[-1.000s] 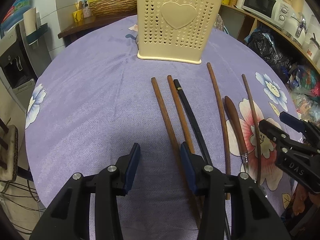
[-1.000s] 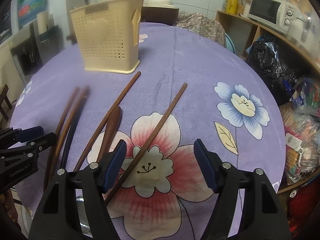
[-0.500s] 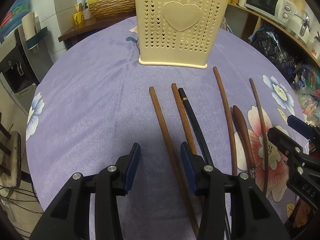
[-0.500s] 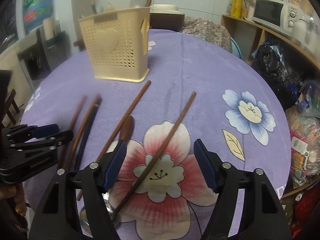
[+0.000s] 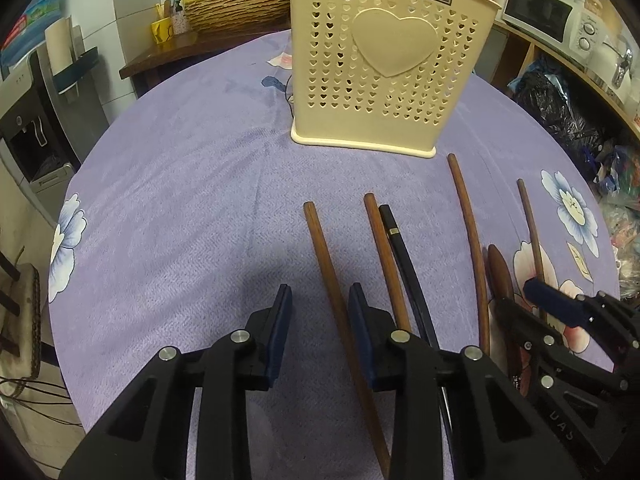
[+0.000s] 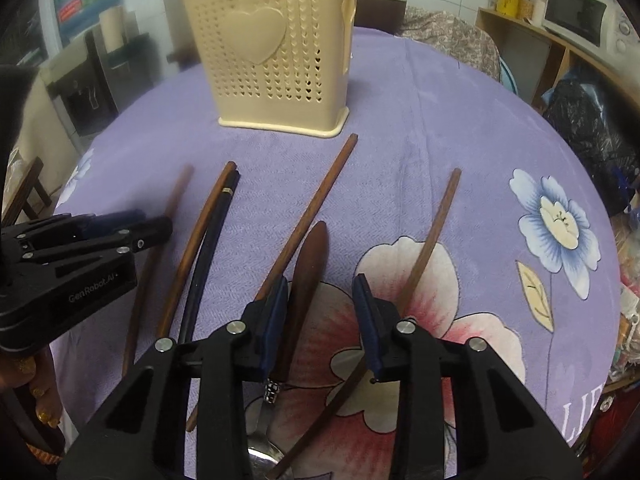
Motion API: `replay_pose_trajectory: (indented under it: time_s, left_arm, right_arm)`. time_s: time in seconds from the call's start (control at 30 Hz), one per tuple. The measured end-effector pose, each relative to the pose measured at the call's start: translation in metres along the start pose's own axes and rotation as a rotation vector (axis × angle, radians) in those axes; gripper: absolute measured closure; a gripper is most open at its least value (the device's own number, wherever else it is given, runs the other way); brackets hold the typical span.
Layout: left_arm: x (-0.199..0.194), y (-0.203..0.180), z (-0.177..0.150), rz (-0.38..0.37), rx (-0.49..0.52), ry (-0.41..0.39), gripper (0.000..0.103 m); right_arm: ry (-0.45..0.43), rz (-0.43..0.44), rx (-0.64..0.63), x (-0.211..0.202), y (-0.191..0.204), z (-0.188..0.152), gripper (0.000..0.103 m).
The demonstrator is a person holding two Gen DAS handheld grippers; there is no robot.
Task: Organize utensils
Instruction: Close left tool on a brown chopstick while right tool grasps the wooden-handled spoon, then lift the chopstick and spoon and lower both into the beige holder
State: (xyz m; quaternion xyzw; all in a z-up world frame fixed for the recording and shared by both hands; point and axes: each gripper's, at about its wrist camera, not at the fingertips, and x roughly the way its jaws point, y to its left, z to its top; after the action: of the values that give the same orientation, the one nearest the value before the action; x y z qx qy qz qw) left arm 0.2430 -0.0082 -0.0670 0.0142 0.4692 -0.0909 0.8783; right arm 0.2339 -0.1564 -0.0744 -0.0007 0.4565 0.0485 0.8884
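A cream perforated utensil holder [image 5: 384, 76] with a heart stands upright on the purple cloth; it also shows in the right wrist view [image 6: 276, 60]. Several brown chopsticks, a black chopstick [image 5: 404, 264] and a wooden-handled spoon [image 6: 306, 276] lie in front of it. My left gripper [image 5: 320, 312] is open, low over the leftmost brown chopstick [image 5: 328, 272], which runs between its fingers. My right gripper [image 6: 320, 300] is open over the spoon handle, which lies by its left finger. The rightmost chopstick [image 6: 432, 236] passes under the right finger.
The round table [image 5: 160, 184] has a purple floral cloth. A wicker basket [image 5: 236, 10] and cups sit on a side table behind. A microwave [image 5: 540, 10] stands on shelves at the right, with bags [image 5: 560, 116] below.
Both grippers moved forward toward the holder and lower over the utensils. The right gripper narrowed and shifted left over the spoon handle. The left gripper now straddles the leftmost chopstick.
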Motion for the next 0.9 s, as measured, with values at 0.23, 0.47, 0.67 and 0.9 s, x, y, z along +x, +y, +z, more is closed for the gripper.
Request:
replay_pose_trajectory:
  time_s: [0.23, 0.47, 0.67, 0.9]
  left_arm:
    - [0.006, 0.0, 0.009, 0.004, -0.022, -0.004, 0.072]
    - [0.014, -0.002, 0.022, 0.012, -0.028, -0.001, 0.076]
    - [0.018, -0.001, 0.029, 0.021, -0.038, 0.004, 0.087]
    - [0.02, 0.004, 0.032, -0.028, -0.091, 0.003, 0.093]
  right_arm:
    - [-0.013, -0.024, 0.02, 0.009, 0.004, 0.006, 0.073]
    - [-0.033, -0.023, 0.065, 0.011, -0.001, 0.011, 0.084]
    - [-0.044, -0.007, 0.088, 0.012, -0.003, 0.011, 0.085]
    - [-0.049, 0.053, 0.151, 0.011, -0.01, 0.008, 0.086]
